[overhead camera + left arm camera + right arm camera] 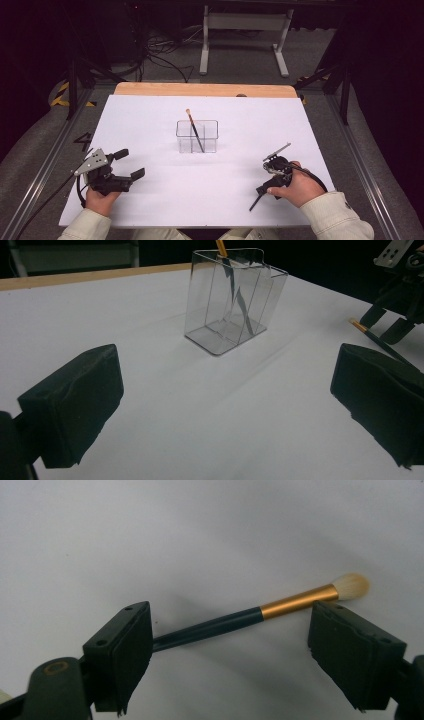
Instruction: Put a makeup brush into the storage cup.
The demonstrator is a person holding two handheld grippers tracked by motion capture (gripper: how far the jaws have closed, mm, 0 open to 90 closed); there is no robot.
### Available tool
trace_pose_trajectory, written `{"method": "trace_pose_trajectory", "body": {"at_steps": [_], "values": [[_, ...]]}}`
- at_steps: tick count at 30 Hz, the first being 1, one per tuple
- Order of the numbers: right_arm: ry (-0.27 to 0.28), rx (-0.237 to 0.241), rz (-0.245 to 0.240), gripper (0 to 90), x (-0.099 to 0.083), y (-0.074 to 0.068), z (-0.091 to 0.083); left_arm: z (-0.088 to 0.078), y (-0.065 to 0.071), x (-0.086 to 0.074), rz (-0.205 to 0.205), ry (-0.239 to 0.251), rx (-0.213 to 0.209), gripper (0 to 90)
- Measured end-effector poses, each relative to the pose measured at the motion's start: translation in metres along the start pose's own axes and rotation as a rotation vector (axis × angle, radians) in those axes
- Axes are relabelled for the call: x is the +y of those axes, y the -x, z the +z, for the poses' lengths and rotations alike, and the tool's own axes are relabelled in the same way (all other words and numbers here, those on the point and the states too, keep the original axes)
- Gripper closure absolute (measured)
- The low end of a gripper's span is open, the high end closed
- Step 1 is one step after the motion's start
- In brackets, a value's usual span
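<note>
A clear plastic box [209,135] [210,315] stands mid-table with one makeup brush [195,131] [240,305] leaning in it, bristles up. A second brush [220,625] [372,337], with a dark handle, gold ferrule and pale bristles, lies flat on the white table. My right gripper [267,187] [230,614] points down over it, open. The brush runs across the gap between the jaws, and neither pad presses on it. My left gripper [129,164] [227,365] rests at the front left, open with nothing between its pads, facing the box.
A white sheet [150,125] covers the table, with a wooden strip [200,90] along the far edge. Beyond it are dark floor, cables and a white frame [245,30]. Metal rails run along both sides.
</note>
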State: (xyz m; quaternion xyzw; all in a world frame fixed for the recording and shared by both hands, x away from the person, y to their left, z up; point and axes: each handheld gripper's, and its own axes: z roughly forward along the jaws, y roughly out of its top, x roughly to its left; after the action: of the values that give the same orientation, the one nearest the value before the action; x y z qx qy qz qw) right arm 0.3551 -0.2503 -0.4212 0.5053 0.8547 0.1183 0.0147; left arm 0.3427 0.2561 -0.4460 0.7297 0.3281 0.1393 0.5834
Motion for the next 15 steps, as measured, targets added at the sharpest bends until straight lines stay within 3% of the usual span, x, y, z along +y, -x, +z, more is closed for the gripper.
{"method": "trace_pose_trajectory", "body": {"at_steps": [9, 15], "values": [[-0.008, -0.045, -0.025, 19.7, 0.0031, -0.0067, 0.0028, 0.0, -0.0001, -0.0001, 0.0, 0.002, 0.0, 1.2], [-0.038, -0.07, -0.062, 31.2, 0.0034, -0.0098, 0.004, 0.0001, -0.0003, -0.0001, -0.001, 0.002, -0.001, 1.2]]}}
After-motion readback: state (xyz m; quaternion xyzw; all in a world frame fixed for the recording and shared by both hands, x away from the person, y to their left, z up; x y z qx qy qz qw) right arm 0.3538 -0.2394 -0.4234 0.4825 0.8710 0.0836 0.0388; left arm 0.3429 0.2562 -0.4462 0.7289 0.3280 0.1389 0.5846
